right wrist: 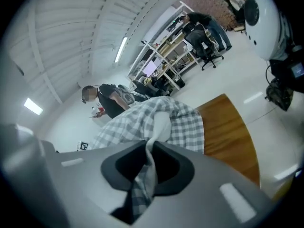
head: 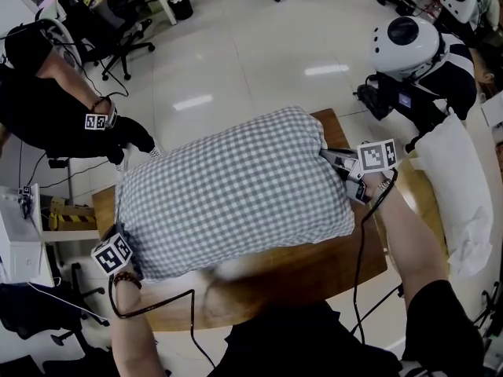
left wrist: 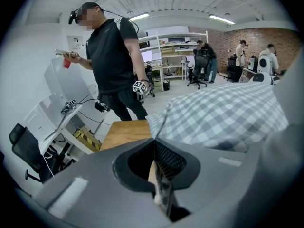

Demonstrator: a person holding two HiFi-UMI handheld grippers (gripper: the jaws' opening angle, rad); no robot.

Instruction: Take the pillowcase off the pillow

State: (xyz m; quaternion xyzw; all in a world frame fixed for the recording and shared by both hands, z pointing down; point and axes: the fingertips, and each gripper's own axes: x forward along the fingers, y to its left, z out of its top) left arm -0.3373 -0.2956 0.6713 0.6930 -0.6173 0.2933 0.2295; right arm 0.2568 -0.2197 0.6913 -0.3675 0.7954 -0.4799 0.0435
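Note:
A pillow in a grey-and-white checked pillowcase [head: 236, 187] lies across the wooden table [head: 314, 269]. My left gripper [head: 119, 236] is at its near-left corner. In the left gripper view the jaws [left wrist: 153, 141] are shut, and the pillowcase [left wrist: 223, 113] has a fold that runs right into their tips. My right gripper [head: 334, 162] is at the pillow's far-right end. In the right gripper view it [right wrist: 148, 146] is shut on a bunched strip of the checked pillowcase [right wrist: 137, 120]. The white pillow [right wrist: 161, 122] shows at the case's open end.
A bare white pillow [head: 460, 187] lies at the table's right end. A white-headed robot [head: 409, 45] stands beyond it. A person in black [head: 47, 108] stands at the left by a white desk [head: 20, 234]. Office chairs [head: 118, 38] stand on the floor behind.

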